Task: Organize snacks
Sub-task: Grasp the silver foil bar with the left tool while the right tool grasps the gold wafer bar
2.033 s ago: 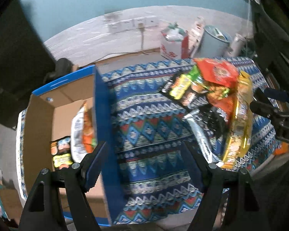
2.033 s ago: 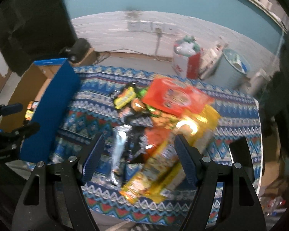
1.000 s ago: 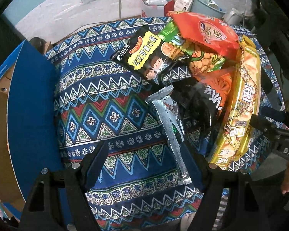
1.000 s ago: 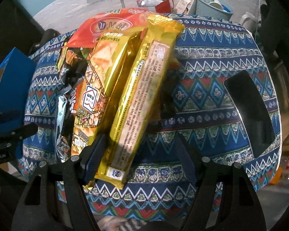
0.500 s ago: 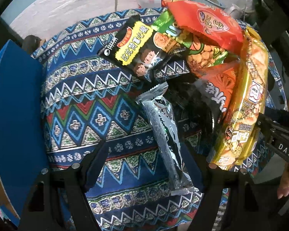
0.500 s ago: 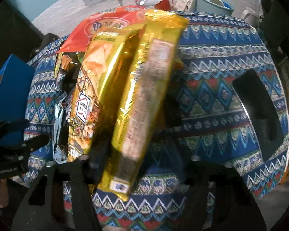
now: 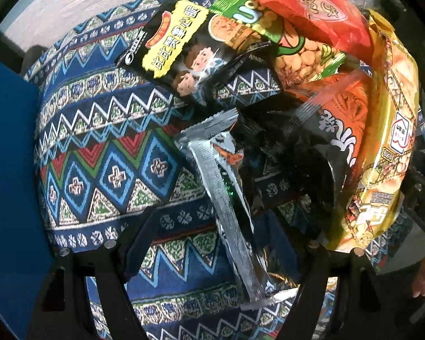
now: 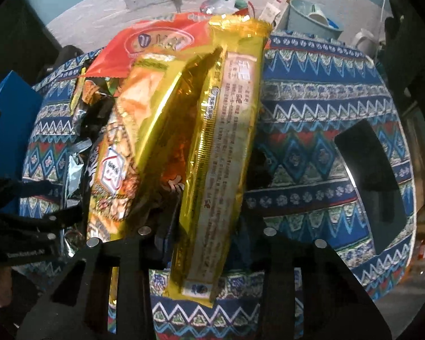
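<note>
Across the patterned cloth (image 7: 104, 147) that covers the table, the snacks lie heaped toward one side, bags overlapping, presumably dumped there to be sorted one at a time. At the far left edge stands a blue box flap (image 7: 8, 170), near the pile, which I take to be where the packets are meant to go.

Biggest in the heap is the long gold packet (image 8: 221, 155), lying lengthwise on top of a second gold bag (image 8: 119, 153) of crackers. The right gripper (image 8: 204, 235) has its jaws pinched together on the near end of that long packet (a sensible place to take it, since the end seam is flat and the rest is free to lift clear). Beneath sit a red bag (image 7: 306, 8), a green peanut bag (image 7: 297, 48) and a black bag with a yellow label (image 7: 172, 42).

Smallest is the silver wrapper (image 7: 226, 198), narrow and crinkled, lying alone on the cloth at the pile's edge. The left gripper (image 7: 215, 243) points straight down over it, jaws wide apart on either side, not pressing it. Straddling it that way looks like the set-up for the next grab.
</note>
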A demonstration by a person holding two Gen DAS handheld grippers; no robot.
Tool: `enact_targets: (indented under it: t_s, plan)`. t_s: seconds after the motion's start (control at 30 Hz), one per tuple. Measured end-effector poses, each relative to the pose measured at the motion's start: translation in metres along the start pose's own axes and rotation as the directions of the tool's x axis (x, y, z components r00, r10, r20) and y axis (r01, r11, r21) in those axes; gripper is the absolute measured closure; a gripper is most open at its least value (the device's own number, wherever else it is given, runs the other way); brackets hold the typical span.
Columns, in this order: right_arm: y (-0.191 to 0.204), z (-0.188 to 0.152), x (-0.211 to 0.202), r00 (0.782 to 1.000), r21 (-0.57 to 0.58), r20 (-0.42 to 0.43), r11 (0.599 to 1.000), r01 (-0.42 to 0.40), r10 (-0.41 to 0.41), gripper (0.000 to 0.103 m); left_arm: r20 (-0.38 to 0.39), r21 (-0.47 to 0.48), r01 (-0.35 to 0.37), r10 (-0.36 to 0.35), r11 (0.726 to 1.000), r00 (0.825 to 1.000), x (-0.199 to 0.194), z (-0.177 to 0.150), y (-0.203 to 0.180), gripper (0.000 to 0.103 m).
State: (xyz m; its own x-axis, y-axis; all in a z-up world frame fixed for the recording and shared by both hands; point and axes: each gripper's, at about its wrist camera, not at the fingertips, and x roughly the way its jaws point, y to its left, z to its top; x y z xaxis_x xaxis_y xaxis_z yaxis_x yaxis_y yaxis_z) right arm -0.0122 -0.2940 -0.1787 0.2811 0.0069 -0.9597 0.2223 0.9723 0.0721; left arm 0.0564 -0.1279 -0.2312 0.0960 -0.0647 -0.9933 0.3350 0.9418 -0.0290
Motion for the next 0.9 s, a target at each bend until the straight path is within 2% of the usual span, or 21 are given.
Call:
enact_targets:
  t_s: [0.07,0.1,0.13,0.17,0.2,0.23,0.3,0.67,0.9]
  plan:
    - [-0.004,0.001,0.001,1.000,0.007,0.002,1.000,-0.010,0.010,0.068,0.015,0.029,-0.012,0.012,1.000,1.000,0.002,0.000,-0.006,0.025]
    - [-0.004,0.001,0.000,1.000,0.005,0.005,1.000,-0.011,0.011,0.070,0.022,0.039,-0.014,0.013,0.999,1.000,0.002,0.000,-0.008,0.031]
    - [-0.002,0.000,-0.001,1.000,0.006,0.008,1.000,-0.010,0.010,0.071,0.040,0.053,-0.020,0.018,0.998,0.999,0.001,-0.001,-0.010,0.046]
    - [-0.005,-0.001,-0.006,1.000,0.011,0.015,1.000,-0.010,0.010,0.071,0.051,0.061,-0.019,0.016,0.998,0.999,0.001,0.000,-0.014,0.055]
    - [-0.007,-0.002,-0.012,1.000,0.016,0.023,1.000,-0.012,0.012,0.072,0.053,0.069,-0.016,0.012,0.997,0.999,0.001,0.001,-0.019,0.069]
    - [-0.010,-0.003,-0.016,0.999,0.018,0.031,1.000,-0.016,0.016,0.072,0.051,0.071,-0.010,0.006,0.997,0.999,0.001,0.001,-0.021,0.074]
    - [-0.012,-0.005,-0.024,0.999,0.023,0.045,0.999,-0.023,0.022,0.072,0.056,0.069,0.010,-0.014,0.998,0.998,-0.001,-0.001,-0.022,0.077]
    - [-0.012,-0.006,-0.052,0.994,0.014,0.108,1.000,0.008,-0.010,0.072,0.188,0.105,-0.047,0.026,0.993,0.982,-0.050,-0.008,-0.018,0.077]
    - [-0.011,-0.004,-0.070,0.984,0.016,0.173,0.999,0.030,-0.032,0.072,0.240,0.093,-0.043,0.020,0.995,0.971,-0.083,-0.015,-0.001,0.077]
